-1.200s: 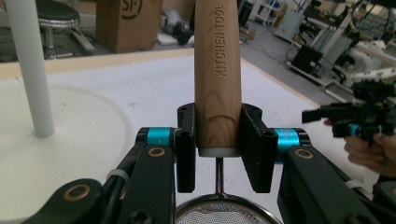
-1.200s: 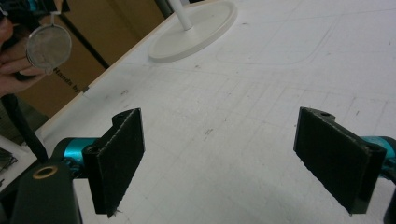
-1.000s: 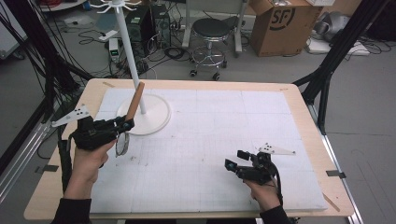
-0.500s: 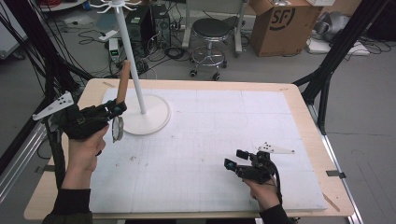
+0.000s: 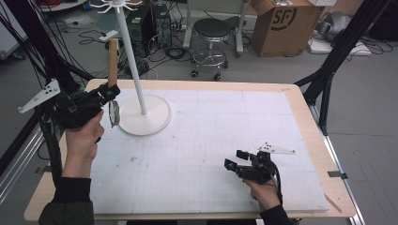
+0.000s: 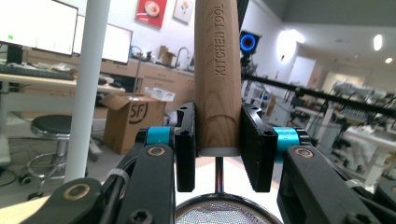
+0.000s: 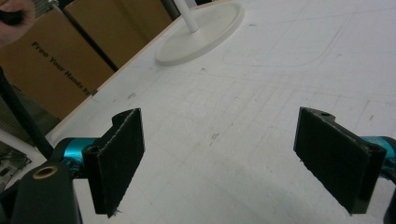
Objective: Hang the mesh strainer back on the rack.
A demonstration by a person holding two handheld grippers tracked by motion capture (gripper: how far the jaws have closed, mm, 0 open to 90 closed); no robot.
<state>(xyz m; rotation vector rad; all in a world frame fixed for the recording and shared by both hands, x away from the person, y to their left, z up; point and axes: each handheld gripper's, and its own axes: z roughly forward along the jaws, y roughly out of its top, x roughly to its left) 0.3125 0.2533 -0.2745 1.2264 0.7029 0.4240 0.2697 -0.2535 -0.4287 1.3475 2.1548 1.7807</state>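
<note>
- Left gripper (image 5: 110,92) pinching the wooden handle (image 6: 217,74) of a small strainer (image 5: 114,114), pads pressed on both sides just above the handle's lower end; grip secured, pick-up judged done.
- Strainer held upright in the air, handle up and mesh head hanging below the jaws, just left of the white pole (image 5: 131,56) of the hook stand, above the table's (image 5: 300,101) left edge.
- Hooks at the top of the stand (image 5: 115,5) well above the handle's tip; hanging not yet done, probably the remaining step, with more lift and a swing toward a hook needed.
- Right gripper (image 5: 236,159) resting low near the front right of the white mat (image 5: 225,122), jaws spread wide, nothing between them.
- Against the earlier frames: strainer higher and more upright, shifted left, away from the round base (image 5: 145,115); left hand (image 5: 84,138) raised with it; right gripper unmoved.
</note>
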